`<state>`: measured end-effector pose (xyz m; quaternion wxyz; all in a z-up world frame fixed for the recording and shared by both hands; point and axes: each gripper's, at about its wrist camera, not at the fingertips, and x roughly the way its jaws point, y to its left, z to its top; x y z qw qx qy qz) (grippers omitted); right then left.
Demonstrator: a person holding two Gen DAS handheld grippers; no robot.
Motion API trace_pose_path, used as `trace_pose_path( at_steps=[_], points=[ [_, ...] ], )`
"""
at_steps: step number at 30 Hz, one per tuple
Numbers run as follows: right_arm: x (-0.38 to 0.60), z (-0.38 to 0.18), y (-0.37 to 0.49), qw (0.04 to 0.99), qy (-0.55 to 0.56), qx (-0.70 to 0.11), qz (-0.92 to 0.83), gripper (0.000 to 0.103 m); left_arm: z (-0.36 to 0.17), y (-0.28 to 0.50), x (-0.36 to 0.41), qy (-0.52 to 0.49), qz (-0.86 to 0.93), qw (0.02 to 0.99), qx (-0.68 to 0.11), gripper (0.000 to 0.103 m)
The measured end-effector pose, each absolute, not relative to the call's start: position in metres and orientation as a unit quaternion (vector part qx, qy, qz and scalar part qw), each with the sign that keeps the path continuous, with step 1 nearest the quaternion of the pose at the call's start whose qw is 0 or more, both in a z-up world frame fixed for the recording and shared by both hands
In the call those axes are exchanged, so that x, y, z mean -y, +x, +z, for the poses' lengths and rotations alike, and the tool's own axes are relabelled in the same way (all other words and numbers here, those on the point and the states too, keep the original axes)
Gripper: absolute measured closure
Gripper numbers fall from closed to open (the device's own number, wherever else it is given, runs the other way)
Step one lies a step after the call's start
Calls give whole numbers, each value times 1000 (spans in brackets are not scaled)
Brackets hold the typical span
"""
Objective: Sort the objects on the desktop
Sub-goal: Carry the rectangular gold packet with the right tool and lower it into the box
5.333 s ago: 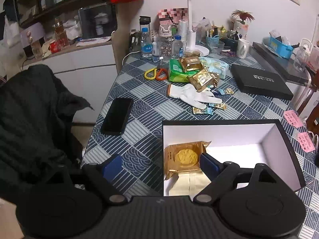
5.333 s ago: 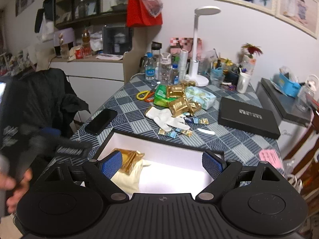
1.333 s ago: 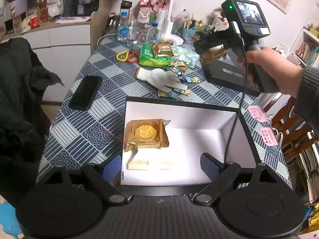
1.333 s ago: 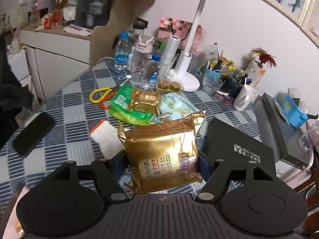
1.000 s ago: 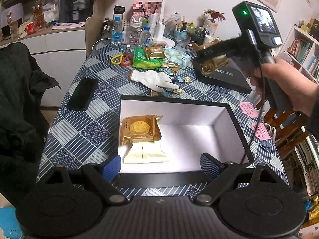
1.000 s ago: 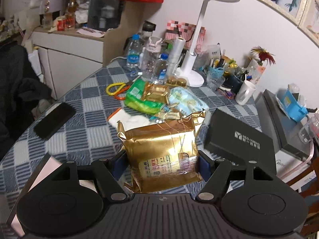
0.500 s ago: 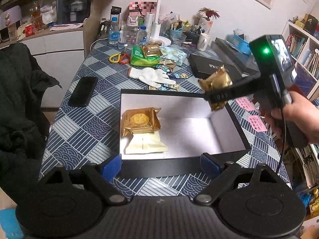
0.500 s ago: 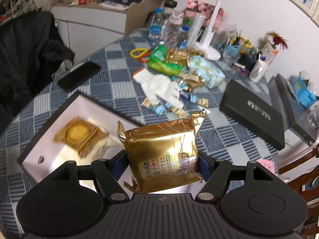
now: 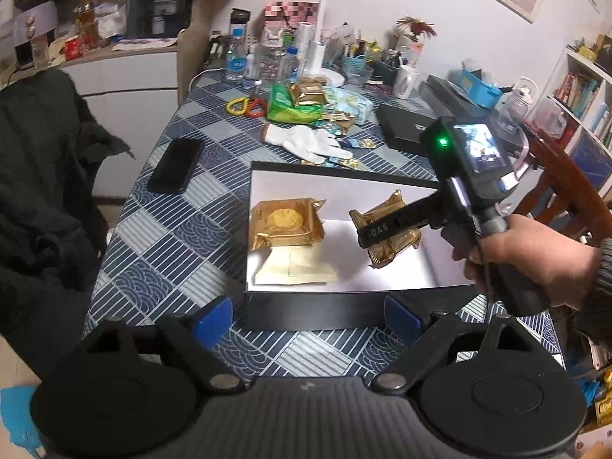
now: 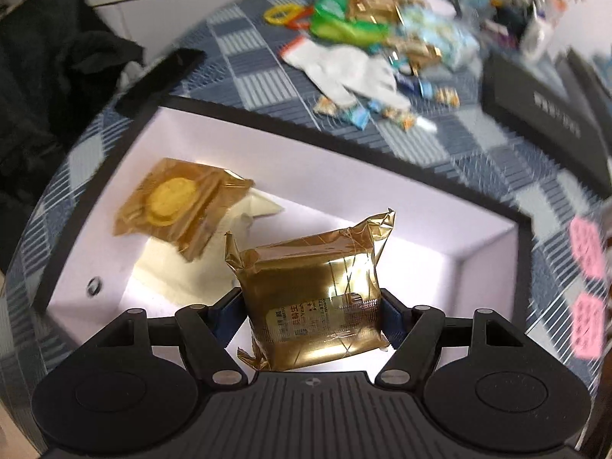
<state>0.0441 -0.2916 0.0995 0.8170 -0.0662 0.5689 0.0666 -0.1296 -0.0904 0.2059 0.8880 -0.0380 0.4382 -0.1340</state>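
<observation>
Your R gripper [image 10: 311, 315] is clamped on the gold pack [image 10: 311, 290] over the box [image 9: 325, 311], L gripper [image 9: 308, 315] apart & empty, so go lower, release beside the cookie pack [image 9: 285, 225], not on it.

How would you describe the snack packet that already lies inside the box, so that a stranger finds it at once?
Find the open black box with a white inside near the front of the patterned table. At its left end lies a see-through amber packet resting on pale paper. Unlike the opaque gold packet clamped in the right gripper, it shows a round yellow pastry through its wrapper.
</observation>
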Motion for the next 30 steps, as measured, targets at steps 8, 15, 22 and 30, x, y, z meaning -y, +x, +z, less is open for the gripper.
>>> trace_pose_path(
  at_steps=[8, 15, 22, 30],
  points=[
    [303, 64, 73, 793, 12, -609, 2, 32, 203, -132, 80, -49, -114, 888, -442, 0],
    [303, 51, 88, 785, 58, -615, -35, 32, 200, -131, 76, -52, -104, 887, -448, 0],
    [299, 42, 103, 785, 76, -613, -55, 32, 198, -128, 74, -53, -99, 885, -452, 0],
    [299, 35, 110, 784, 107, -608, -63, 30, 194, -124, 73, -54, -94, 882, -459, 0]
  ],
)
